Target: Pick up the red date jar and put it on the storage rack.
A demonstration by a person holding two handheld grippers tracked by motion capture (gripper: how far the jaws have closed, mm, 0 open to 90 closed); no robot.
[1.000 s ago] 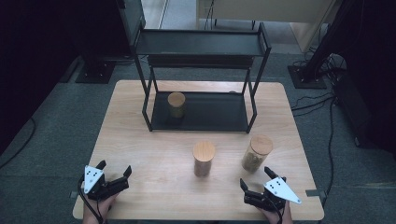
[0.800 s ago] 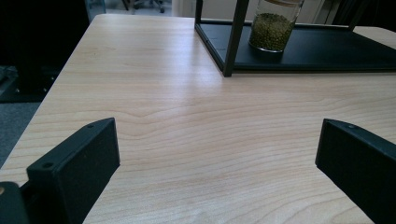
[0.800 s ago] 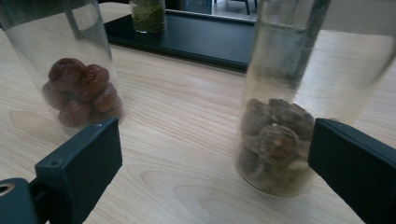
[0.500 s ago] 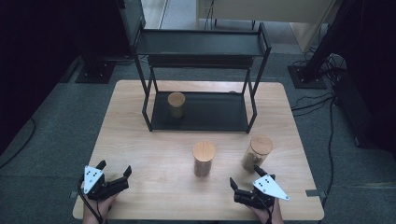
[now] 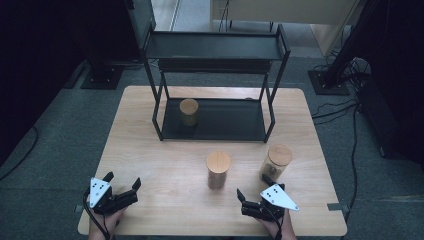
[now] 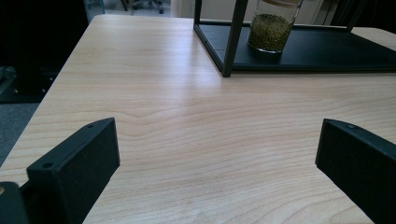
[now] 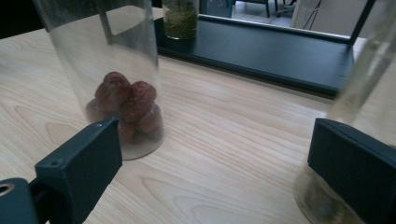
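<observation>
Wooden bench (image 5: 150, 150), black rack (image 5: 215, 47) at 12 o'clock with a jar (image 5: 189, 111) on its lower shelf, two jars (image 5: 218, 169) at centre-right, left hand-held gripper (image 5: 122, 186) at 7 o'clock with jaws apart, right hand-held gripper (image 5: 252, 189) at 5 o'clock, also spread

My left tongs (image 5: 120, 189) and my right tongs (image 5: 251, 201) are both matte black, each with two blocky jaws that end in flat, squared faces. On top of each sits a grey three-cornered plate marked with small dark dots, the plate on the left tongs lighter and smaller in the high view. A thin black cable trails from the rear of each body toward me. In the left gripper view the near jaw shows two small round screw holes on its upper face; in the right gripper view the same jaw shows one, with a rounded dark housing at its base.
</observation>
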